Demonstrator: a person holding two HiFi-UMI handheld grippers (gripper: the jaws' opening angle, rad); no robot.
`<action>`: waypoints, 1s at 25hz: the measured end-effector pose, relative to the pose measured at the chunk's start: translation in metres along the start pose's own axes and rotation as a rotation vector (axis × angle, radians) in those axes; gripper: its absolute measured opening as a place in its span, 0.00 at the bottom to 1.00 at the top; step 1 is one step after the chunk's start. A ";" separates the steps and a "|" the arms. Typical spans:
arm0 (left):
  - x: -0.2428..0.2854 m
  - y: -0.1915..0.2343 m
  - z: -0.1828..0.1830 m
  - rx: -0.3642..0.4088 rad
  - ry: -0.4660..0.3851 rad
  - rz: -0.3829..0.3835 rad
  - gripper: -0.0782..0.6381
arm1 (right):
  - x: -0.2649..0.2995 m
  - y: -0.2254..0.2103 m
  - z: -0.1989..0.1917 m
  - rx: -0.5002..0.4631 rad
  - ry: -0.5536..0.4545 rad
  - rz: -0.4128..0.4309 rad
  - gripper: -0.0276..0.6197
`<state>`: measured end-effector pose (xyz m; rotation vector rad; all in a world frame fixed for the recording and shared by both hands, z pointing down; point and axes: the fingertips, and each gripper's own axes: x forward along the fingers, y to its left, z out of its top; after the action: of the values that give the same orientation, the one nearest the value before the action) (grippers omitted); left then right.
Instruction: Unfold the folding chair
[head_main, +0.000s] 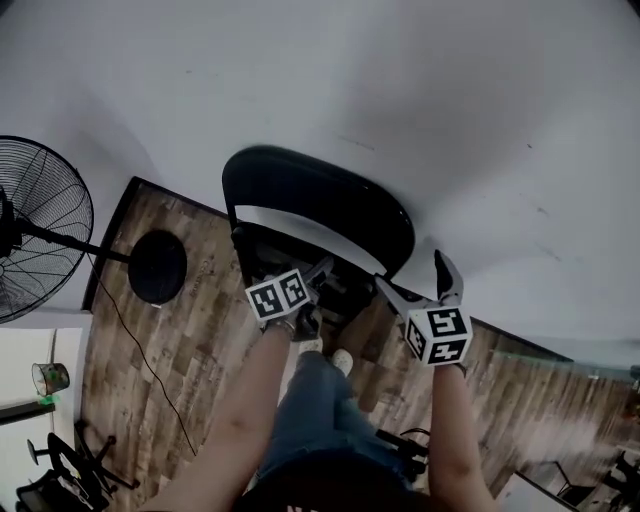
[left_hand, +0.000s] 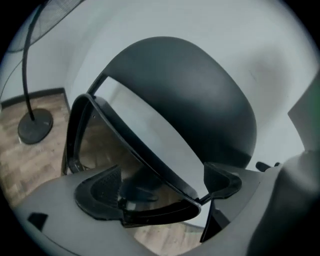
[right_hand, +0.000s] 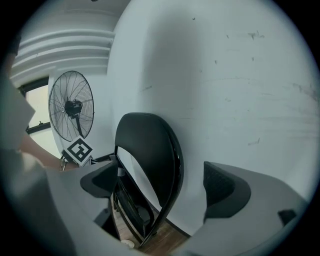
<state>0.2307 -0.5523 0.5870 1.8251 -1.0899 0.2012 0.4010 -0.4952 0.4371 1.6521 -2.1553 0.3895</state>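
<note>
Head view: one chair (head_main: 320, 200), one fan (head_main: 40, 225)

The folding chair (head_main: 325, 205) is black, with a smooth, rounded backrest (left_hand: 185, 95) and a thin tubular frame (left_hand: 120, 137). It is folded flat and stands upright at the centre of the head view, on the wooden floor (head_main: 190, 320) against the white wall (head_main: 400, 80). An open slot below the backrest shows the wall behind.

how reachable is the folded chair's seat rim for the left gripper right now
Probably yes: the left gripper has its jaws wide apart, and the seat rim already runs between them, seemingly not yet clamped. Nothing else is in the way.
</note>
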 end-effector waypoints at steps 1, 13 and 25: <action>0.005 0.002 0.000 -0.077 -0.008 -0.015 0.81 | 0.001 -0.001 -0.002 0.007 0.005 -0.005 0.86; 0.028 0.001 -0.003 -0.589 -0.137 -0.288 0.15 | 0.010 -0.011 -0.015 0.044 0.050 -0.037 0.86; 0.031 0.004 -0.004 -0.637 -0.112 -0.249 0.14 | 0.052 -0.019 0.005 -0.070 0.069 0.059 0.46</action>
<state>0.2473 -0.5681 0.6084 1.3803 -0.8588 -0.3645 0.4073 -0.5470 0.4572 1.5174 -2.1460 0.3779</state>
